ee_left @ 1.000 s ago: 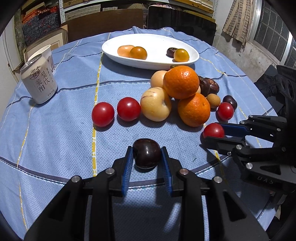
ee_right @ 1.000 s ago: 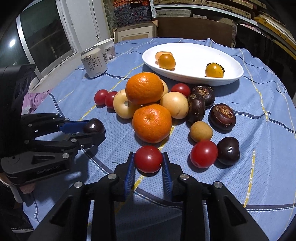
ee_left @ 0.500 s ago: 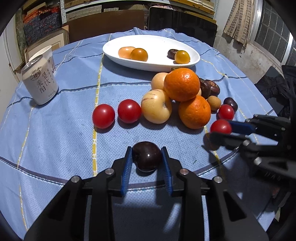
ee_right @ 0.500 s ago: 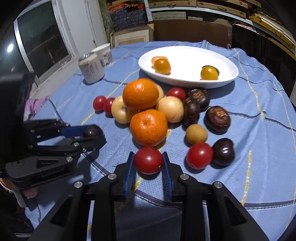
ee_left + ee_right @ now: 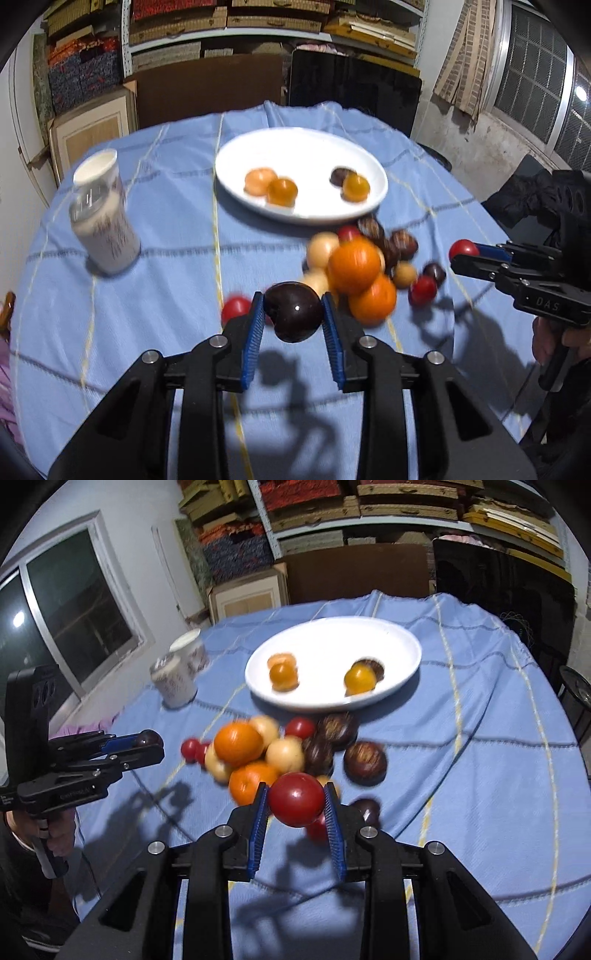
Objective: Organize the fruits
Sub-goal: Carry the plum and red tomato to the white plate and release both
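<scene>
With both fruits lifted, L tool (image 5: 293, 315) pinches dark plum (image 5: 293, 312), R tool (image 5: 297, 805) pinches tomato (image 5: 296, 799); next: carry to plate (image 5: 236, 162) at 12 o'clock.

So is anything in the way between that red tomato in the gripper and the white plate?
Yes. The red tomato, held above the table, has the heap of oranges and other fruit between it and the white plate, though lower down.

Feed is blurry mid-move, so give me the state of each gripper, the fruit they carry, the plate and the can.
Left gripper: shut on dark plum.
Dark plum: held above the cloth.
Right gripper: shut on red tomato.
Red tomato: held above the cloth.
Plate: upright, four small fruits inside.
Can: upright, whether opened unclear.
</scene>
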The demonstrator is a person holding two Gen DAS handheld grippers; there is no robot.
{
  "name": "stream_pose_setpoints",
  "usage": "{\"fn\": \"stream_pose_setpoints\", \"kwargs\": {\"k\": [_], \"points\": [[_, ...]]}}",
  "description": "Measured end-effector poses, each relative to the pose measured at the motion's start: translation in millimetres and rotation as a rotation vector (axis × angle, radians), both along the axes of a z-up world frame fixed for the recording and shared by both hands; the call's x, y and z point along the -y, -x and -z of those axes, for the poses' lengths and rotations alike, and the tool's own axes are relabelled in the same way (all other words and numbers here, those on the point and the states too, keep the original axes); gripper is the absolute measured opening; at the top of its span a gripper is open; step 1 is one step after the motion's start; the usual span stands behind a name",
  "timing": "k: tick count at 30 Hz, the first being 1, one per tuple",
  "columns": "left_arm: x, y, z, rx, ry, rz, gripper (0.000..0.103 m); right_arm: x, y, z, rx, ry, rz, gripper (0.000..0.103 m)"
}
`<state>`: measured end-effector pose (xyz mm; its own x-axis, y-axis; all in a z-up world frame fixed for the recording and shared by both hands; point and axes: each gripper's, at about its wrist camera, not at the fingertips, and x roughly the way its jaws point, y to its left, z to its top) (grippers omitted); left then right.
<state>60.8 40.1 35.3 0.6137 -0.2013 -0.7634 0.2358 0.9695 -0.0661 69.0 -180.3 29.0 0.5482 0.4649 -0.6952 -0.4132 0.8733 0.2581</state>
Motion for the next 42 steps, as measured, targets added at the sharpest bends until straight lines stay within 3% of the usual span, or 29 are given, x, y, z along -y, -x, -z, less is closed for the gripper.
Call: {"fn": "stream_pose_setpoints", "kwargs": {"k": [7,15,23,25,27,33,36,37,42], "points": [[10.0,-70.8,-10.4,-0.002,0.007,-0.011,0.030,-11.7,-52.9,-19.5,0.038,-0.025,0.001,0.031],[24.5,-147.0,2.4,-0.025,0.006,-0.023,0.030,-41.6,-113.3,2.7,-0.023,-0.008,-0.033,0.031],[41.8,-205.1,14.3,-0.076,0.034,-0.019,0.031,-46.0,-130.8,24.8,-0.068,-0.014,-0.029,0.031],[44.9,-208.6,16.0,-0.083,0.042,-0.014,0.048,-40.8,-128.1,24.7,-0.065,-0.010,-0.020,0.031],[48.8,-206.1,14.0,-0.052,0.012,-0.015,0.057,-34.0,-124.9,23.7,-0.065,-0.019,-0.007,0.031],[42.7,-188.2,9.5,-0.048,0.002,-0.024,0.057,-15.3,-112.1,22.5,-0.072,-0.031,0.027,0.032],[29.4,-170.4,6.3,-0.038,-0.001,-0.050,0.061,-1.3,-96.8,20.9,-0.065,-0.043,0.051,0.044],[25.8,-163.3,5.4,-0.030,-0.006,-0.055,0.065,4.2,-89.4,20.3,-0.063,-0.045,0.059,0.044],[8.4,-112.2,1.8,0.011,-0.044,-0.064,0.066,23.6,-59.5,21.9,-0.066,-0.062,0.099,0.050]]}}
